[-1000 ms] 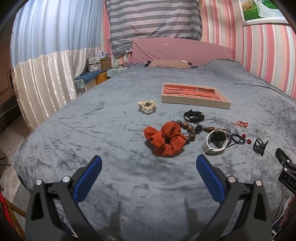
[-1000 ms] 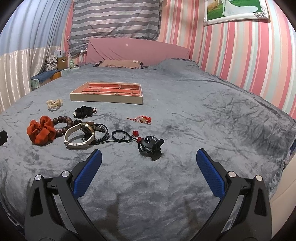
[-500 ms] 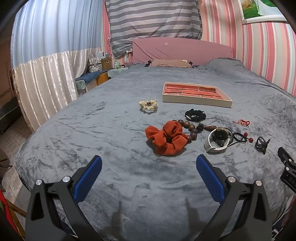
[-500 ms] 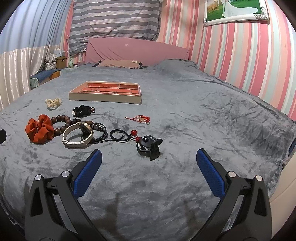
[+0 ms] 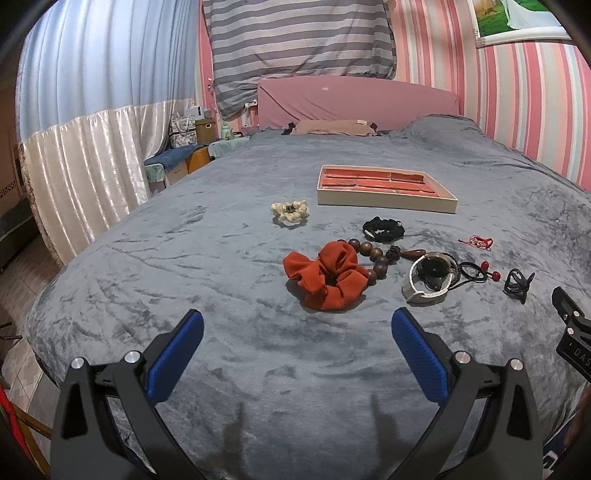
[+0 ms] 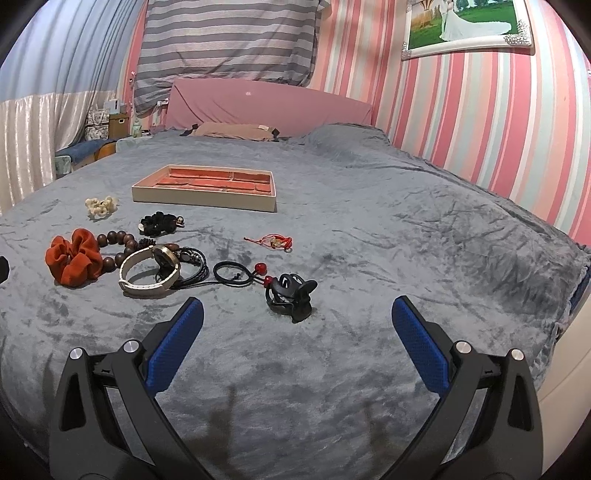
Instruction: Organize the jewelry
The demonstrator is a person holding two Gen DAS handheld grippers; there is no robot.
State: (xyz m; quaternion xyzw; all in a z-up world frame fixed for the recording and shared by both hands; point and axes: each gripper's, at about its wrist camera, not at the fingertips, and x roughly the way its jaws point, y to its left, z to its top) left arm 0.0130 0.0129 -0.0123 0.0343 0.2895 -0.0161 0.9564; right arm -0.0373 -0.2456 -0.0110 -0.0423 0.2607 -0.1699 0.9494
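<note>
Beige tray [image 6: 204,199] with red compartments is sitting flat far ahead of the right tool [image 6: 295,325]. Orange scrunchie [image 6: 74,262], wooden beads [image 6: 118,242], white-strap watch [image 6: 147,275] and black claw clip [image 6: 291,295] are lying scattered nearer, ahead-left.

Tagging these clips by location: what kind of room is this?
Most likely a home bedroom. The work surface is a bed with a grey blanket and a pink headboard; a framed wedding photo hangs on the striped wall.
</note>
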